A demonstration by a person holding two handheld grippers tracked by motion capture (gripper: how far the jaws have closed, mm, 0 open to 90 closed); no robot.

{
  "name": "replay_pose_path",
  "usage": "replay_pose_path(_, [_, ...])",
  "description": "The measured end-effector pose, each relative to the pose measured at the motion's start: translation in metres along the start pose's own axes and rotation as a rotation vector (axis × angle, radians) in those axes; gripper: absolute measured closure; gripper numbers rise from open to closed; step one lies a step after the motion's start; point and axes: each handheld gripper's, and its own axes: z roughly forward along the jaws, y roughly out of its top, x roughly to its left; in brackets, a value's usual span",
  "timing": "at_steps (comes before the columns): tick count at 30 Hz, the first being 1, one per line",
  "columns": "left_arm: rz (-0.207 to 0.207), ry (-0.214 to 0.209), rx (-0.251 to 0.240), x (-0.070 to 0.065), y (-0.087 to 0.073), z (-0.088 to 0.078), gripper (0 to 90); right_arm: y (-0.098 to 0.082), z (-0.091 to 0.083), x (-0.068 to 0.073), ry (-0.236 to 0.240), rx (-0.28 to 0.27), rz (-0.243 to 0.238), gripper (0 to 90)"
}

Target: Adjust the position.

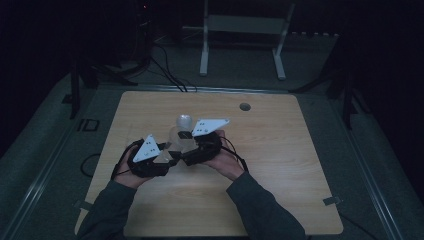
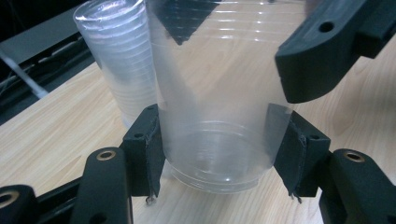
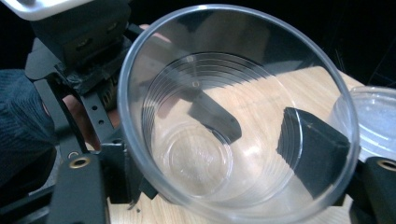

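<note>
1. Closest in the high view are two dark green sleeves (image 1: 250, 210). They come up from the bottom edge onto a light wood table (image 1: 280, 165).
2. The table top is pale with fine wood lines, and its far part is bare. A small round hole (image 1: 244, 106) sits near the far edge.
3. The left gripper (image 1: 167, 156) and the right gripper (image 1: 184, 150) meet close together in the middle of the table. Each has a grey three-cornered plate on top.
4. Between them stands a clear cup (image 2: 215, 107). It sits upright on the wood.
5. In the left gripper view the two black pads press on the low part of the cup, one on each side. So the left gripper is holding the cup.
6. In that same view one jaw of the right gripper (image 2: 322, 51) hangs by the top of the cup.
7. In the right gripper view one pad sits inside the cup (image 3: 233, 116) near its wall, and the other jaw is outside the wall. I cannot tell if they squeeze the wall.
8. Just behind the cup stands a stack of cups (image 2: 119, 60), very near it. In the high view the stack (image 1: 183, 122) pokes up past the grippers.
9. The grippers hide most of the cup from above.
10. Past the table the floor is grey and the room is very dark. Black cables (image 1: 165, 70) lie on the floor, and a white frame (image 1: 245, 30) stands at the back.
</note>
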Motion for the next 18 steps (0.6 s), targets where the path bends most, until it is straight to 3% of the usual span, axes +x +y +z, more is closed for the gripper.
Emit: replay_pose_path(18, [-0.085, -0.026, -0.112, 0.0002, -0.0024, 0.0002, 41.5, -0.0001, -0.0061, -0.0034, 0.051, -0.1, 0.056, 16.7])
